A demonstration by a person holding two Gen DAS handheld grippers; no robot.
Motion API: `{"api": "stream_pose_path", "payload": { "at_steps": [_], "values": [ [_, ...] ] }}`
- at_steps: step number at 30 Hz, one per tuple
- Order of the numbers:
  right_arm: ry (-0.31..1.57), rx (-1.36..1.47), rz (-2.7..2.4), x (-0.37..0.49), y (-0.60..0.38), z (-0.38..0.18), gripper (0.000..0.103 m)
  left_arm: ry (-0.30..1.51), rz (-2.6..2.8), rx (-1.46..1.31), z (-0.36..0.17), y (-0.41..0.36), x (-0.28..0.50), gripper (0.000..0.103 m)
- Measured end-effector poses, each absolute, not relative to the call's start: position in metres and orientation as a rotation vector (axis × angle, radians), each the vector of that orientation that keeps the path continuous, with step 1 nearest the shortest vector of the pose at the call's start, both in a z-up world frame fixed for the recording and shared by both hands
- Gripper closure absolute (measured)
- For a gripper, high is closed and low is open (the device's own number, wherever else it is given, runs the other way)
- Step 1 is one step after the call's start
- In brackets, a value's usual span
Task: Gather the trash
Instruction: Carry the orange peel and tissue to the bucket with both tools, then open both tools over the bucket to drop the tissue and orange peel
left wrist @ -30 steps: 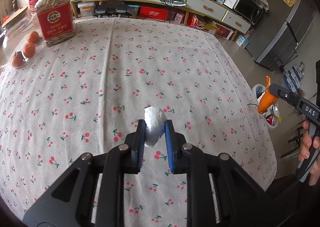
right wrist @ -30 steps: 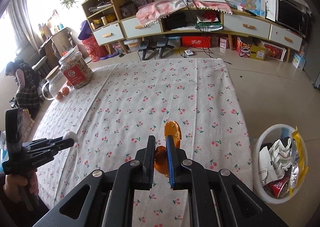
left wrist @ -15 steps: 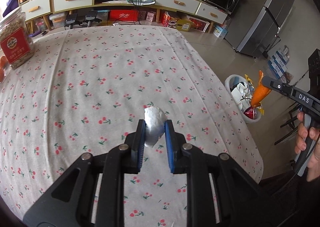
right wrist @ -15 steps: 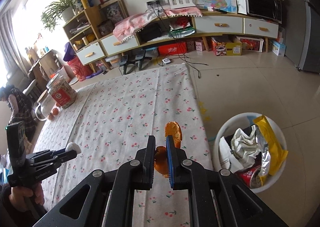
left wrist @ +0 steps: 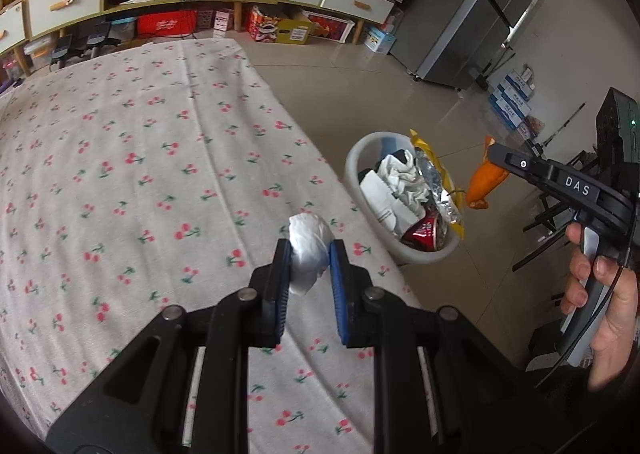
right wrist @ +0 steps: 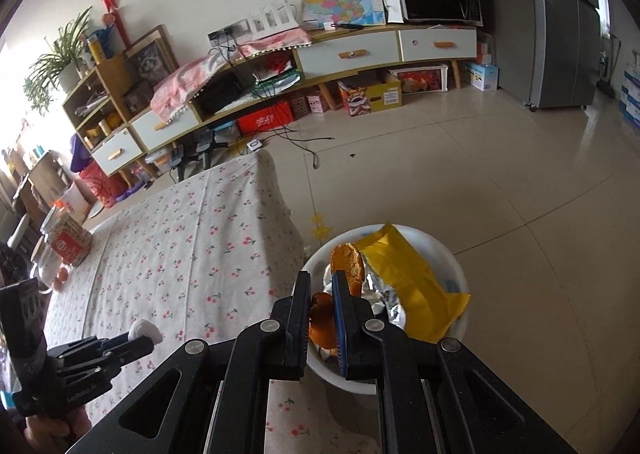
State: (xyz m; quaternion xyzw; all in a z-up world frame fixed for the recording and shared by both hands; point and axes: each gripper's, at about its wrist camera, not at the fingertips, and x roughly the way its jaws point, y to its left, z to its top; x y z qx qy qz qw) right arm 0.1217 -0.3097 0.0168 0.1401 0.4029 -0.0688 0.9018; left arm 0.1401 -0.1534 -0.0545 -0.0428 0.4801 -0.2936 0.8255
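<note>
Left gripper (left wrist: pixel 307 254), black with blue pads, clamping a crumpled white wad of tissue (left wrist: pixel 308 250) over the near edge of the cherry-print tablecloth (left wrist: pixel 140 158), the wad squeezed between both pads. Right gripper (right wrist: pixel 321 290) pinching a curled piece of orange peel (right wrist: pixel 347 268), jaws nearly together, hanging above the round white plastic waste bin (right wrist: pixel 456 258) on the tiled floor (right wrist: pixel 500 174) just beside the table. Bin holding a yellow foil wrapper (right wrist: pixel 404 274), crumpled white paper (left wrist: pixel 400 178) and a red can (left wrist: pixel 424 230). Right hand (left wrist: pixel 604 294) wrapping the gripper's handle.
</note>
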Motion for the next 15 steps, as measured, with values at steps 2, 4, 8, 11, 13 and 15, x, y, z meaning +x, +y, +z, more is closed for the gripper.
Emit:
{"api": "stream_pose_path", "payload": {
  "at_steps": [2,4,8,11,13,15],
  "values": [
    [0.841,0.305,-0.158,0.12,-0.321,0.012,0.091,1.02,-0.652,-0.082,-0.054,-0.171,0.144,0.082],
    [0.848,0.32,-0.173,0.118,-0.332,0.008,0.091,1.021,-0.678,-0.071,-0.054,-0.188,0.147,0.082],
    [0.853,0.349,-0.192,0.117,-0.349,0.004,0.091,1.014,-0.73,-0.046,-0.054,-0.221,0.153,0.082],
    [0.85,0.368,-0.196,0.115,-0.359,0.005,0.091,1.005,-0.767,-0.029,-0.056,-0.243,0.158,0.082],
    [0.847,0.382,-0.192,0.114,-0.363,0.005,0.091,0.999,-0.782,-0.015,-0.059,-0.254,0.161,0.082],
    [0.847,0.395,-0.183,0.114,-0.365,0.005,0.091,1.002,-0.788,-0.001,-0.064,-0.263,0.165,0.082]
  ]
}}
